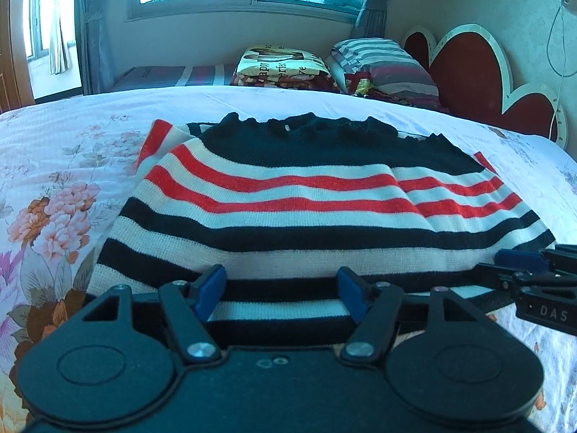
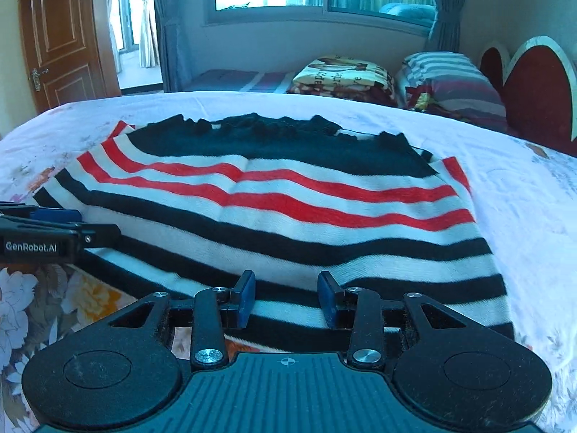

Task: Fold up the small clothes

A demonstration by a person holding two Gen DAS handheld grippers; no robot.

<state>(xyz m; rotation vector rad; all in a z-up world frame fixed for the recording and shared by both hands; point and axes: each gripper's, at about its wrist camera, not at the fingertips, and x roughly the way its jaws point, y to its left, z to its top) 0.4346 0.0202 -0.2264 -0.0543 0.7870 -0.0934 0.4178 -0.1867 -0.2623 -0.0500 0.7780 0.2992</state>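
Observation:
A small knit sweater (image 1: 306,195) with black, white and red stripes lies flat on the bed, dark collar at the far side; it also shows in the right wrist view (image 2: 281,202). My left gripper (image 1: 283,292) is open over the sweater's near hem, its blue pads either side of the fabric. My right gripper (image 2: 286,297) is open over the near hem too, further right. Each gripper shows in the other's view: the right one at the edge (image 1: 533,270), the left one at the edge (image 2: 54,227).
The bed (image 1: 65,166) has a floral sheet. Folded blankets (image 1: 281,65) and a striped pillow (image 1: 386,65) lie at the far side by a red headboard (image 1: 479,75). A window is behind, and a wooden door (image 2: 61,36) stands at the left.

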